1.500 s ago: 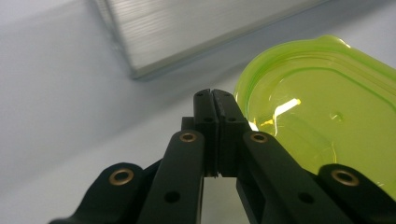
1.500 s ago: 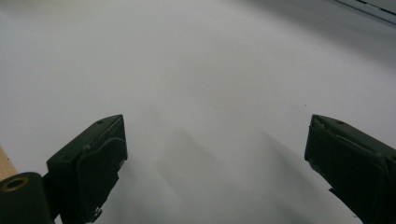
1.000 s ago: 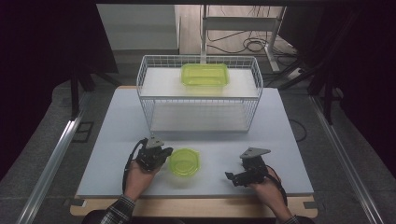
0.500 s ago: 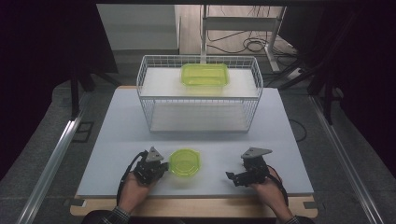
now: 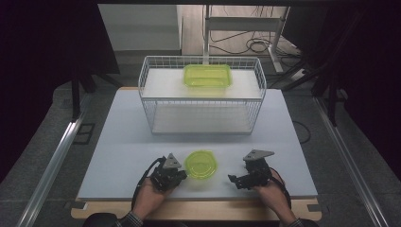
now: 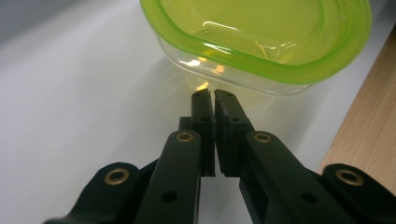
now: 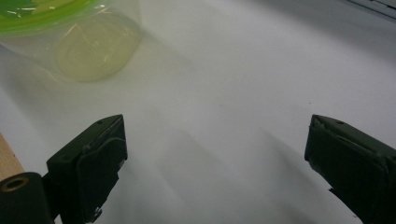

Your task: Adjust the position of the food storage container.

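Observation:
A small round clear container with a lime-green lid (image 5: 201, 164) sits near the table's front edge, between my two grippers. My left gripper (image 5: 181, 174) is at its left side; in the left gripper view its jaws (image 6: 208, 95) are shut with nothing between them. The tips point at the container's clear wall (image 6: 261, 42) just under the lid rim, very close to it or touching. My right gripper (image 5: 233, 180) lies to the right of the container, a short gap away. Its jaws (image 7: 215, 154) stand wide open over bare table, and the container (image 7: 88, 42) is ahead at the upper left.
A white wire rack (image 5: 201, 97) stands at the back middle of the white table (image 5: 123, 137), with a rectangular green container (image 5: 208, 75) on its top shelf. The wooden front edge (image 5: 198, 208) runs just behind my hands.
My left gripper has slid to the right, and the round container has shifted a little to the right with it. The right gripper has stayed where it was.

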A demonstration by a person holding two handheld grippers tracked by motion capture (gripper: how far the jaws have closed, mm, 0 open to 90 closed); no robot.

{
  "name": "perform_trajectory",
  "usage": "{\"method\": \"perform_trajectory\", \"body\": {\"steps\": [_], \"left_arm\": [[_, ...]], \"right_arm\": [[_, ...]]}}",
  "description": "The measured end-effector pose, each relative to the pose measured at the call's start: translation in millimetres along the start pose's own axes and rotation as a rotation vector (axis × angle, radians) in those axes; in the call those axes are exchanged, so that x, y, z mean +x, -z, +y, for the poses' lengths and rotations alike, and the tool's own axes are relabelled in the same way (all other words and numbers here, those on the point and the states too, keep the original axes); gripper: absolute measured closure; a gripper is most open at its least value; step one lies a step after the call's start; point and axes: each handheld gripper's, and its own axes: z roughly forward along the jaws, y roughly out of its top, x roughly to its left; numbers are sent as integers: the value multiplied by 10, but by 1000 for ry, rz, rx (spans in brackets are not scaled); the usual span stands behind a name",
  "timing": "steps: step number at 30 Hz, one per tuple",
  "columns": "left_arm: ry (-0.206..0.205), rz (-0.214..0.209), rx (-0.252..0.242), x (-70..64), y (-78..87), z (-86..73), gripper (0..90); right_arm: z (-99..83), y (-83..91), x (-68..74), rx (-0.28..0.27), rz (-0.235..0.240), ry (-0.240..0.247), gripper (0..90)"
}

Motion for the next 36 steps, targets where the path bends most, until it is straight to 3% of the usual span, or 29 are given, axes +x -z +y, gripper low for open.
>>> {"method": "perform_trajectory", "body": {"steps": [4,8,13,18,21,36], "left_arm": [[0,31,-4,38,55,-27,825],[19,99,-55,111,203,-75,583],[38,123,-100,160,341,-137,386],[58,176,-83,182,394,-240,163],[51,200,-69,181,423,-298,78],[35,232,-69,197,507,-549,7]], "right_arm": [[1,13,-3,-6,2,2,57],[-1,20,-18,-13,6,2,57],[3,26,-15,-18,9,4,55],[3,38,-24,-26,13,-1,54],[4,39,-26,-33,17,-3,54],[2,35,-30,-35,20,-7,48]]}}
